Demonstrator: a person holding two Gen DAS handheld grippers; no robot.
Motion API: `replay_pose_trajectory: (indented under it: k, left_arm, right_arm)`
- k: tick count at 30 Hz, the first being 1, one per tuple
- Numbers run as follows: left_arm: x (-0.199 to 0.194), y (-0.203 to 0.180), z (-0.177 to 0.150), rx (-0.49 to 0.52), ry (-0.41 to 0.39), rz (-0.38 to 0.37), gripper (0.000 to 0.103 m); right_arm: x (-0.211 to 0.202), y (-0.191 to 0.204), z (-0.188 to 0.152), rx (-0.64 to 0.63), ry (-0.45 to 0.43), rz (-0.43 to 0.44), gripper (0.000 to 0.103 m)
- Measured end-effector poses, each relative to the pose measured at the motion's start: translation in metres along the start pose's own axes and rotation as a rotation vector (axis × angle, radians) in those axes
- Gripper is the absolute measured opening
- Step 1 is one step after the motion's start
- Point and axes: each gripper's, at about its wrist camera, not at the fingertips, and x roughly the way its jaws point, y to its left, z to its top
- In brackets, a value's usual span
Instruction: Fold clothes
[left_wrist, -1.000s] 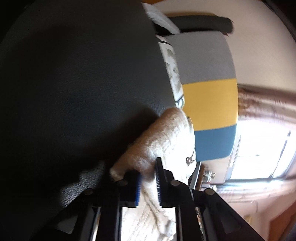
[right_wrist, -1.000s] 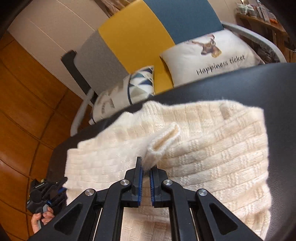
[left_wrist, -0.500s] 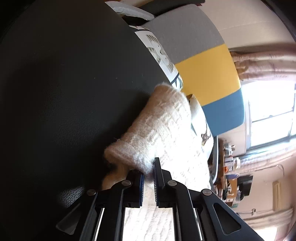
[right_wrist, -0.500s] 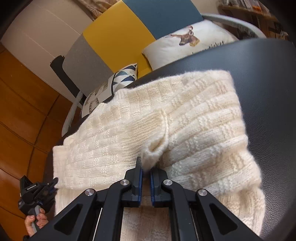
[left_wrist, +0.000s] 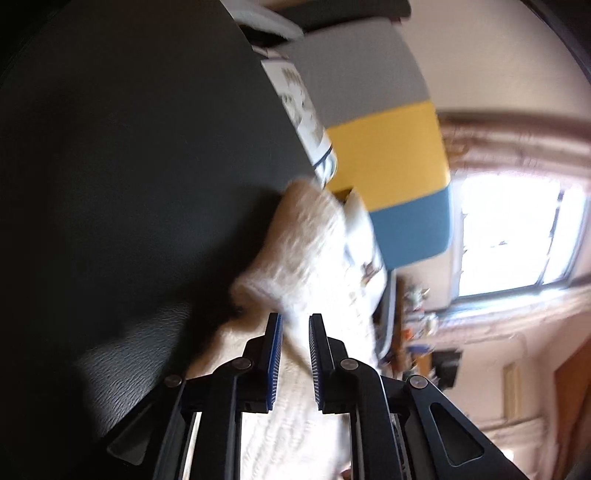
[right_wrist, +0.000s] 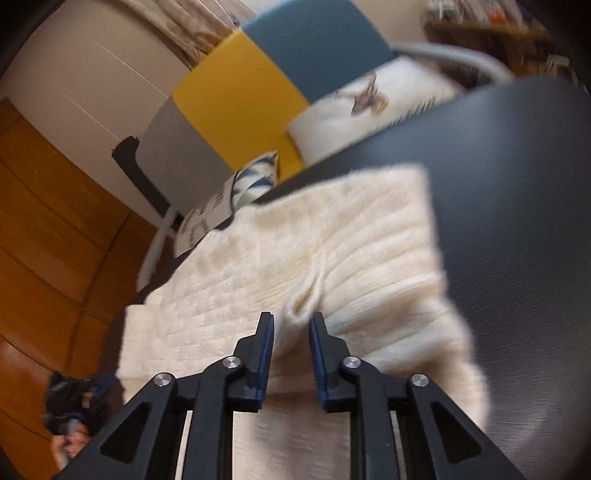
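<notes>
Black leather-grained tabletop (right_wrist: 517, 184) fills most of both views and carries the task's thing, a cream knitted sweater (right_wrist: 332, 240), spread across its middle and folded into a thick, layered block; in the left wrist view the same sweater (left_wrist: 306, 240) shows as a rolled edge rising off the dark surface. Behind the table stands a chair with a backrest (right_wrist: 236, 96) in grey, yellow and blue bands. Two cushions lean against it: a white one with a deer print (right_wrist: 369, 99), whose line of dark lettering is too blurred to read, and a smaller one with blue triangles (right_wrist: 255, 181).

Right gripper (right_wrist: 291, 325) hangs over the sweater's near part with its jaws opening; a small raised pucker of knit sits between the blue pads, which stand apart from it on both sides. Left gripper (left_wrist: 295, 325) is likewise opening, with sweater fabric lying between its pads and gaps visible either side. At the lower left of the right wrist view a hand (right_wrist: 68, 446) grips a dark handle. A bright window (left_wrist: 517, 229) lights the left wrist view.
</notes>
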Motion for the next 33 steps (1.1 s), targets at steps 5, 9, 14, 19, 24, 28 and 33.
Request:
replay_pose_trajectory:
  k: [5, 9, 14, 19, 24, 28, 33]
  left_arm:
    - [0.000, 0.007, -0.003, -0.113, -0.003, -0.085, 0.014]
    - [0.013, 0.018, -0.014, -0.240, 0.029, -0.139, 0.014]
    - [0.020, 0.033, -0.019, -0.332, -0.015, -0.104, 0.014]
    - [0.016, 0.044, -0.009, -0.382, -0.111, -0.127, 0.016]
    - [0.002, 0.048, -0.017, -0.300, -0.140, -0.017, 0.015]
    - [-0.029, 0.038, -0.020, -0.213, -0.152, 0.002, 0.015]
    - [-0.057, -0.015, -0.011, 0.093, -0.133, 0.001, 0.039]
  right_arm:
    - [-0.012, 0.049, 0.005, -0.172, -0.012, -0.012, 0.022]
    - [0.030, 0.112, -0.004, -0.339, 0.109, 0.066, 0.022]
    - [0.089, 0.132, -0.022, -0.407, 0.255, -0.007, 0.021]
    - [0.093, 0.105, -0.026, -0.350, 0.267, 0.008, 0.014]
    - [0.091, 0.125, -0.015, -0.434, 0.302, -0.004, 0.016]
    - [0.097, 0.183, 0.005, -0.516, 0.374, 0.286, 0.017]
    - [0.160, 0.267, 0.038, -0.559, 0.592, 0.605, 0.023]
